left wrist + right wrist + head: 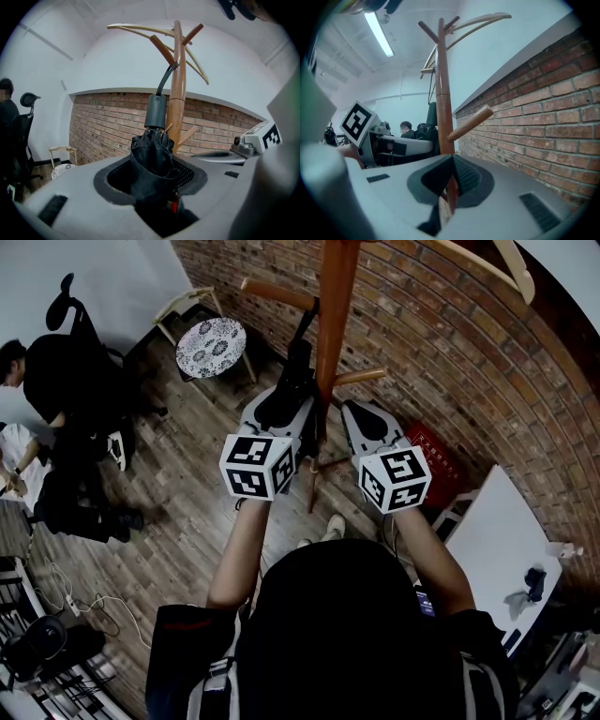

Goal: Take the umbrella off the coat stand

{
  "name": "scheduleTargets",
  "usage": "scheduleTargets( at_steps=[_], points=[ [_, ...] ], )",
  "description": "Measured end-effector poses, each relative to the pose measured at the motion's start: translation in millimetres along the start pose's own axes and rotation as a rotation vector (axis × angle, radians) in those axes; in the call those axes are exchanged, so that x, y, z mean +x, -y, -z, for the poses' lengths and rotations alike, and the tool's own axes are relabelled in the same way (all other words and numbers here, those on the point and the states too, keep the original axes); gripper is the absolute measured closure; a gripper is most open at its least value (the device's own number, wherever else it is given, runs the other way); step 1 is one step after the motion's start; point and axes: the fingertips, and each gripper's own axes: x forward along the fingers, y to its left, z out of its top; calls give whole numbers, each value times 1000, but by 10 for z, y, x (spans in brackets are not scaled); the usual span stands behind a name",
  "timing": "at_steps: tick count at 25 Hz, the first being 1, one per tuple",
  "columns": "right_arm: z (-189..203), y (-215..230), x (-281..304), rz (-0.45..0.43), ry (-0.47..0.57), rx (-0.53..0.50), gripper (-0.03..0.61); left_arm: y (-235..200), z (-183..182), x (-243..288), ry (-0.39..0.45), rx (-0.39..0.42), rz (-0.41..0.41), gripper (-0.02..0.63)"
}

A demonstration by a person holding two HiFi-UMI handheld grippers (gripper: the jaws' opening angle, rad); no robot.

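Folded umbrella [152, 159] hangs just beside the coat stand [177, 93] pole, strap [165, 80] looped over an upper peg [161, 47] — long axis vertical, handle up. Your left gripper [151, 174] is clamped on its canopy. Your right gripper [451, 174] is pinched closed, empty — the strap likely needs lifting up off the peg.

Head view steeply down — gripper views near-level, close, sharing the coat stand [177, 93].
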Motion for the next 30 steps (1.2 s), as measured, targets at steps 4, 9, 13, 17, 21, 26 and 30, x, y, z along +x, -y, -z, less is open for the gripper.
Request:
scheduleTargets(
  at_steps=[4,9,13,17,21,26,30],
  points=[
    [2,-36,15,-8,0,-1,551,1,-38,-20,12,-19,2,393],
    [-16,-75,45,-17,3,-6,551,-3,-50,-31,12,-20,2,393],
    [-55,-113,63,-26,10,-11,551,-6,-91,-63,22,-21,3,393],
    [-93,-166,90,-40,12,-15,551,-7,-148,-107,33,-24,10,393],
    [-129,-195,98,-44,17,-20,551,-10,-210,-140,42,-20,11,393],
    [-165,-207,108,-46,24,-21,551,-17,-256,-160,52,-21,12,393],
    [-200,-235,110,-50,33,-24,551,-24,-280,-191,58,-23,10,393]
  ],
)
